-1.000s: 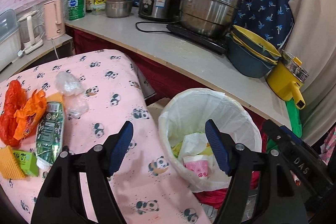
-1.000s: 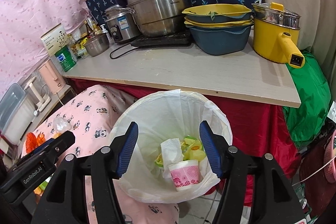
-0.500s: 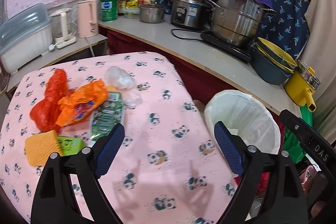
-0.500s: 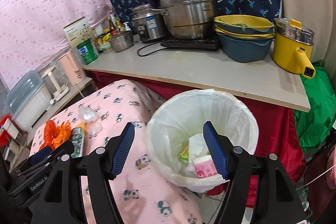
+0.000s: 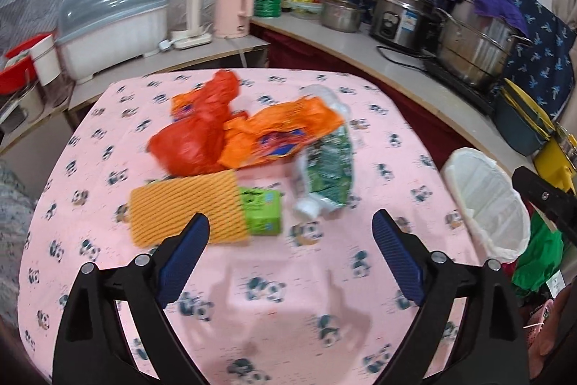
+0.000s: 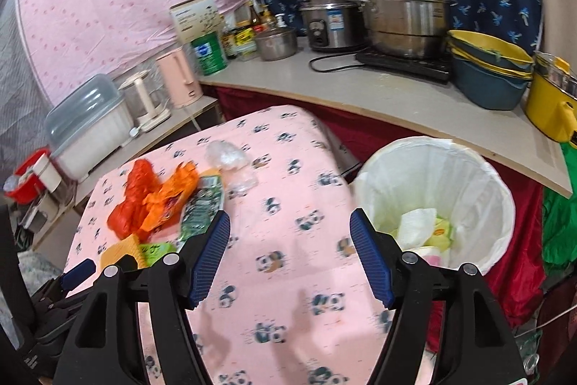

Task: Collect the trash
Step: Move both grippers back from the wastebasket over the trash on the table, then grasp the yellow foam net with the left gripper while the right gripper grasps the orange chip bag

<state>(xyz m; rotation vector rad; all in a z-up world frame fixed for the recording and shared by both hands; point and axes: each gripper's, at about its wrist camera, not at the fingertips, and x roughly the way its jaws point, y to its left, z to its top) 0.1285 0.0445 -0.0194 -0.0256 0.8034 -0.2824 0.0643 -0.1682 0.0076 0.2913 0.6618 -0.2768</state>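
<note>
Trash lies in a heap on the pink panda tablecloth (image 5: 288,294): a red plastic bag (image 5: 194,132), an orange wrapper (image 5: 281,136), a green foil packet (image 5: 328,165), a clear plastic bag (image 5: 324,98), an orange ribbed sheet (image 5: 187,208) and a small green box (image 5: 263,210). My left gripper (image 5: 290,257) is open and empty, just in front of the heap. My right gripper (image 6: 290,257) is open and empty, over the cloth between the heap (image 6: 162,201) and the white-lined bin (image 6: 436,175), which holds paper and a cup.
The bin (image 5: 487,201) stands off the table's right edge, below a counter (image 6: 396,100) with pots, stacked bowls (image 6: 490,71) and a yellow pot. A lower shelf at the back left holds a pink kettle (image 5: 234,6) and a lidded plastic box (image 5: 108,24).
Both grippers have swung left, away from the bin and towards the table. The heap of trash now sits right in front of my left gripper. Both stayed open.
</note>
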